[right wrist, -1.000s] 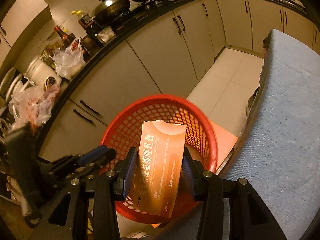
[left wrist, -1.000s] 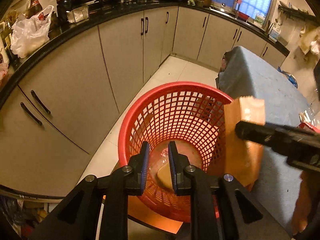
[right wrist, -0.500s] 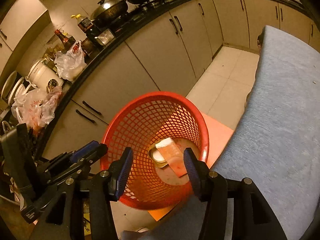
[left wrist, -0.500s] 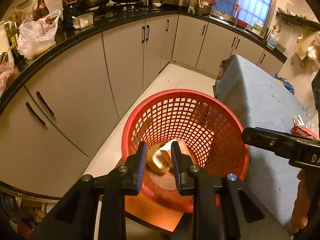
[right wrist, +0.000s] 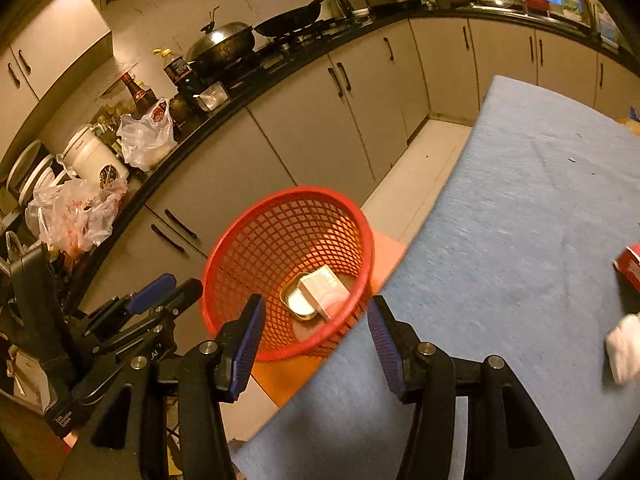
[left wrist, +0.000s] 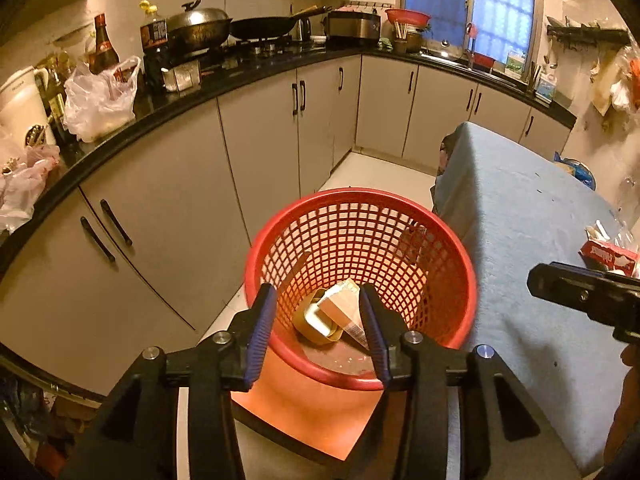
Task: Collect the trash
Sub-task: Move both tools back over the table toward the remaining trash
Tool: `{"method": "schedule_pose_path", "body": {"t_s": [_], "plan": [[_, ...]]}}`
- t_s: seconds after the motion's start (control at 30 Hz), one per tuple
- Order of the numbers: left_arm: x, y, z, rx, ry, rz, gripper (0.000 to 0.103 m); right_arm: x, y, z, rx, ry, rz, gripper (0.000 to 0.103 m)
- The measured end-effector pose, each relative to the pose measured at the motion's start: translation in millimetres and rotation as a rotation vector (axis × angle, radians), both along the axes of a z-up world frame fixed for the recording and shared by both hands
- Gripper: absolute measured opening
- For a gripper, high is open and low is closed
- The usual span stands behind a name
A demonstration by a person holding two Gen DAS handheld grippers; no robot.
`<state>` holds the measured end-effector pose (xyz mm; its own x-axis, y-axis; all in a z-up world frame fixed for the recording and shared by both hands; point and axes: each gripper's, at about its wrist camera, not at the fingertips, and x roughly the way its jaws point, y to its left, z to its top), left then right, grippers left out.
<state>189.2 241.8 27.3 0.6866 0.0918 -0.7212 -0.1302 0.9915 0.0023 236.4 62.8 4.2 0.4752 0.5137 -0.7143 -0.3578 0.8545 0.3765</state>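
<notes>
One red mesh basket [left wrist: 360, 240] stands on an orange mat [left wrist: 304, 412] on the floor, just beside the blue-covered desk [left wrist: 528, 248] and in front of the grey cabinets. Two pieces of trash lie at its bottom, touching: one orange carton [right wrist: 326, 290] with a pale end face, lying on its side, and one shallow round tin [right wrist: 298, 302], gold-rimmed and pale inside, partly under the carton. Two claws show. The left claw [left wrist: 318, 322] hangs over the basket with its jaws apart and nothing between them; they have just been opening. The right claw [right wrist: 316, 332] is also apart and empty, above the basket's edge and the desk. On the desk lie one red box [left wrist: 608, 256] and one white crumpled piece [right wrist: 624, 348].
</notes>
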Motion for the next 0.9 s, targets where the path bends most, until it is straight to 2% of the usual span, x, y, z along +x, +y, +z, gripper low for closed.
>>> {"method": "schedule_pose_path", "body": {"t_s": [0.3,0.63,0.9], "plan": [[-21,-40,3,0.064,-0.037,-0.030,0.047,-37,-37,1,0.010,-0.035,-0.038,0.057],[-40,-77,3,0.093,-0.047,-0.072,0.050,-67,-74,-3,0.060,-0.033,-0.040,0.058],[-44,-121,-4,0.090,-0.030,-0.161,0.050,-83,-116,-10,0.101,-0.024,-0.101,0.058]]}}
